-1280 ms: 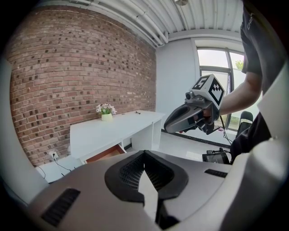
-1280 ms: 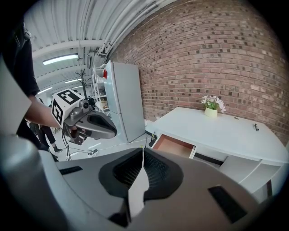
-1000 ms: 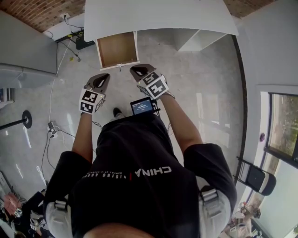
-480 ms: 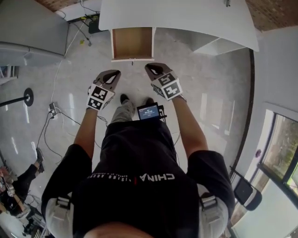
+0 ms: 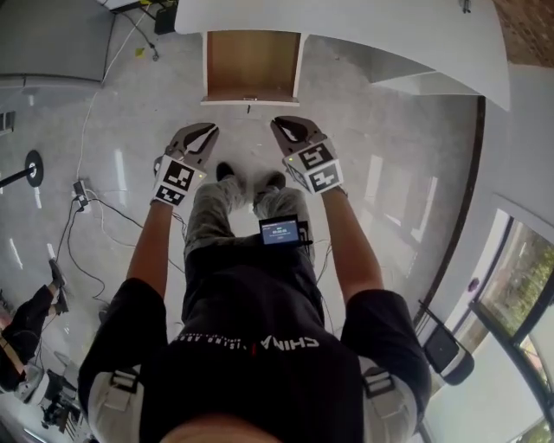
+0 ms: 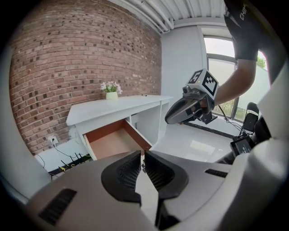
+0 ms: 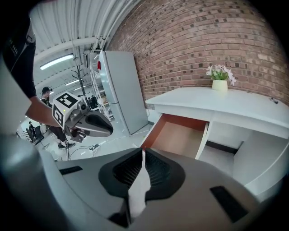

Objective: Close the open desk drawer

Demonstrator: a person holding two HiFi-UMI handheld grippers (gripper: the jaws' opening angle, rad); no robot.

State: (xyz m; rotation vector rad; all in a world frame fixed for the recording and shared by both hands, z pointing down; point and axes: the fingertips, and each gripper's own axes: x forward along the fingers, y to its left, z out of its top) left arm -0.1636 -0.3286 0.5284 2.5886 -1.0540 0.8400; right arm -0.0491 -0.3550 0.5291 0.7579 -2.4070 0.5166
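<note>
**Inspector:** Position of the drawer?

**Assistant:** The drawer (image 5: 251,65) stands pulled out from under the left end of the white desk (image 5: 346,22); its inside is wood-coloured; a small knob (image 5: 249,105) on its front faces the person.

**Inspector:** Left gripper?

**Assistant:** The left gripper (image 5: 210,129) is held in the air short of the drawer front, apart from it and aimed toward it; its jaws are clenched to a thin slit, with nothing between them.

**Inspector:** Right gripper?

**Assistant:** The right gripper (image 5: 277,122) is about level with the left, just right of the knob and clear of the drawer; its jaws are clenched with the tips meeting, gripping nothing.

**Inspector:** Surroundings?

**Assistant:** A brick wall (image 7: 203,36) runs behind the desk; a small pot of flowers (image 7: 220,85) stands on the desk top; cables (image 5: 86,216) lie on the floor to the person's left.
</note>
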